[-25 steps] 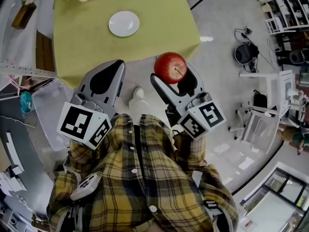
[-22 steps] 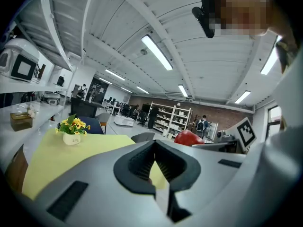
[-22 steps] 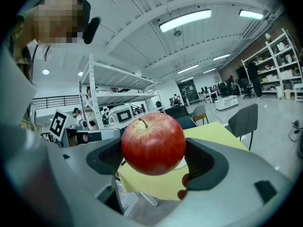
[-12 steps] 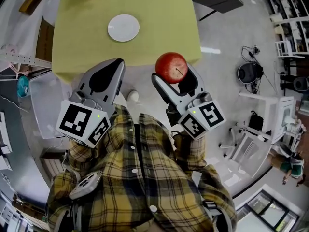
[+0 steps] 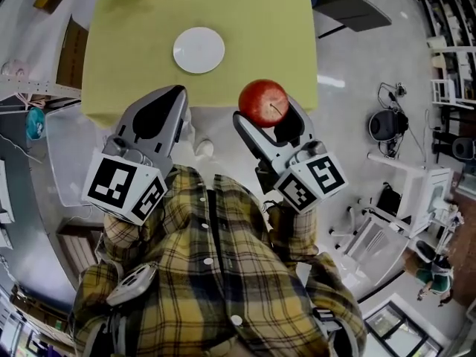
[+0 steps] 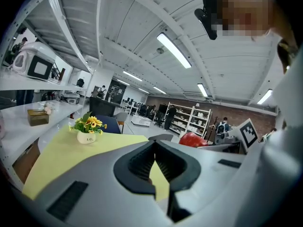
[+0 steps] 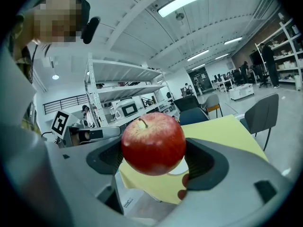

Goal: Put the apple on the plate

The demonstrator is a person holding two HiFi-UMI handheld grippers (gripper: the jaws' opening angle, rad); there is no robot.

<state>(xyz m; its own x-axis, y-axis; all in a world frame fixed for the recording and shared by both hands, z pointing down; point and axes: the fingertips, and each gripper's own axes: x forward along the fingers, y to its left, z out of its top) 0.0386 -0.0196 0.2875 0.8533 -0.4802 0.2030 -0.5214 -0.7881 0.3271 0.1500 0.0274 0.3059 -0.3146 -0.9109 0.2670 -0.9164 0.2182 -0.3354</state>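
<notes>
Looking along its jaws, the right gripper view showed the right gripper (image 7: pixel 154 151) pinching the red apple (image 7: pixel 153 143) by its sides, stem up, and the left gripper view showed the left gripper (image 6: pixel 155 144) with its tips pressed together on nothing. Only the head view showed the white plate (image 5: pixel 198 50) whole, lying on the yellow-green table (image 5: pixel 253 21) well apart from the apple. Against half a second before, the plate had slid slightly lower and rightward in the head view while the apple kept its grip; a pot of yellow flowers (image 6: pixel 87 130) stood at the table's far end and a grey chair (image 7: pixel 263 113) beside it.
</notes>
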